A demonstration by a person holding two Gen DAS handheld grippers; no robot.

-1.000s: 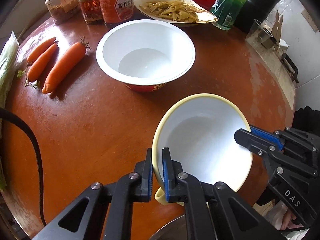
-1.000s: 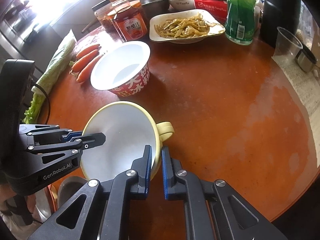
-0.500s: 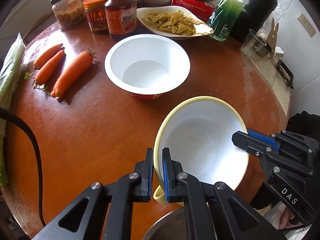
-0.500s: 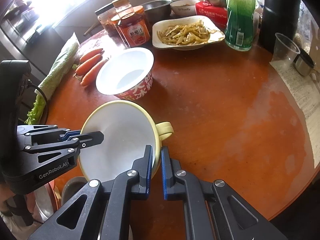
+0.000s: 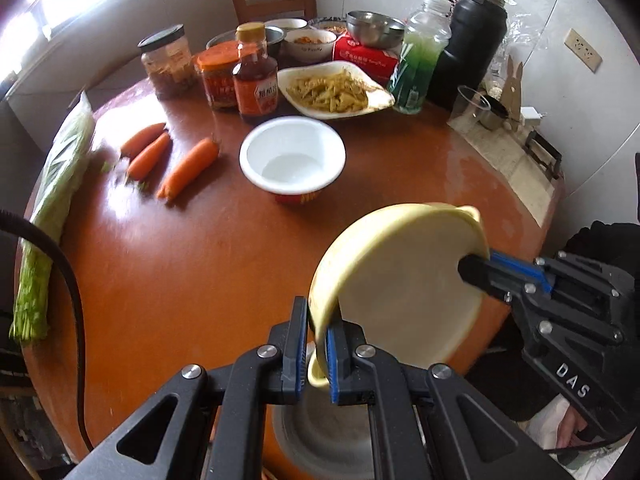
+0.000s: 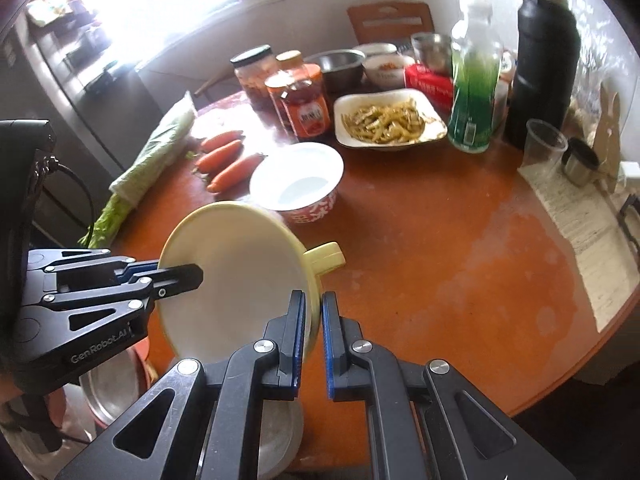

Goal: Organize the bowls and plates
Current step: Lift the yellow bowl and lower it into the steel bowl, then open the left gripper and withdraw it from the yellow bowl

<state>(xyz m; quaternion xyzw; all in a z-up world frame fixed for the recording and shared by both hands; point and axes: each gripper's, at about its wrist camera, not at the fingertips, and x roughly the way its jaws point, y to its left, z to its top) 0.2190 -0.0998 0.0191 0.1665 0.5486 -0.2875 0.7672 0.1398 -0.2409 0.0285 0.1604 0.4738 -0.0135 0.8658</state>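
A yellow bowl (image 5: 400,288) with small side handles hangs tilted in the air over the near edge of the round brown table (image 5: 180,280). My left gripper (image 5: 316,316) is shut on its rim by one handle. My right gripper (image 6: 314,300) is shut on the opposite rim of the same bowl (image 6: 240,280), next to the other handle. Each gripper shows in the other's view: the right gripper (image 5: 470,270) and the left gripper (image 6: 190,276). A white bowl (image 5: 292,156) with a red outside stands upright mid-table.
A plate (image 5: 380,98) of yellow-green vegetable strips, jars (image 5: 218,74), a green bottle (image 5: 416,68) and a black flask (image 5: 468,48) line the far side. Carrots (image 5: 184,168) and leafy greens (image 5: 56,184) lie left. A metal bowl (image 6: 108,392) sits below the near edge.
Both grippers have risen together with the yellow bowl and pulled back from the table. The bowl now tilts more steeply, its opening turned toward the right gripper.
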